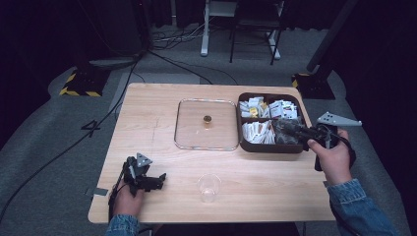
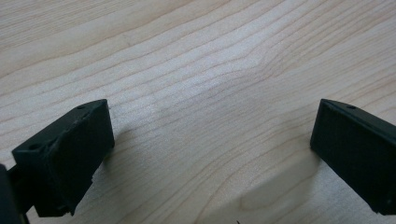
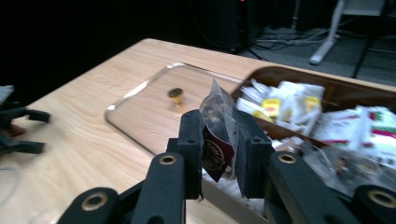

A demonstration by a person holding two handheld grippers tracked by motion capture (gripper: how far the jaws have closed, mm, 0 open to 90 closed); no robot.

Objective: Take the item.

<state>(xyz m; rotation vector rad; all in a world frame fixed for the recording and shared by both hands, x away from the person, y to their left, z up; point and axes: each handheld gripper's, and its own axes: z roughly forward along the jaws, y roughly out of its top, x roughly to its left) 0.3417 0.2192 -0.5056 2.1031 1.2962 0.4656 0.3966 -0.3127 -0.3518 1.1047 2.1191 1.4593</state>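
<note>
A light wooden table [image 1: 162, 105] stands on grey carpet in a dark room, with black cables trailing over the floor beyond it and white and dark furniture legs at the back.

The high view lays out the whole table: the left tool [image 1: 156, 181] rests near the person's edge, and the right tool [image 1: 290, 129] hangs over the near right part of a brown tray [image 1: 269, 147]. The left gripper view looks down on bare wood grain between its two black jaws, which stand spread wide with nothing between them. The right gripper view gives the close detail: the right tool [image 3: 219, 149] is pinching a small clear packet [image 3: 217, 135] with a dark red label, its crinkled top sticking up above the jaws.

Just past and beside the right tool, the brown tray is divided into compartments holding white, yellow and red-printed sachets [image 3: 289, 100], with clear-wrapped packets in the compartment nearest the tool. A clear lid [image 1: 207, 124] with a small gold knob [image 1: 207, 119] lies flat on the table, touching the tray's far side from the right tool. A clear plastic cup [image 1: 209, 187] stands upright, just beside the left tool.
</note>
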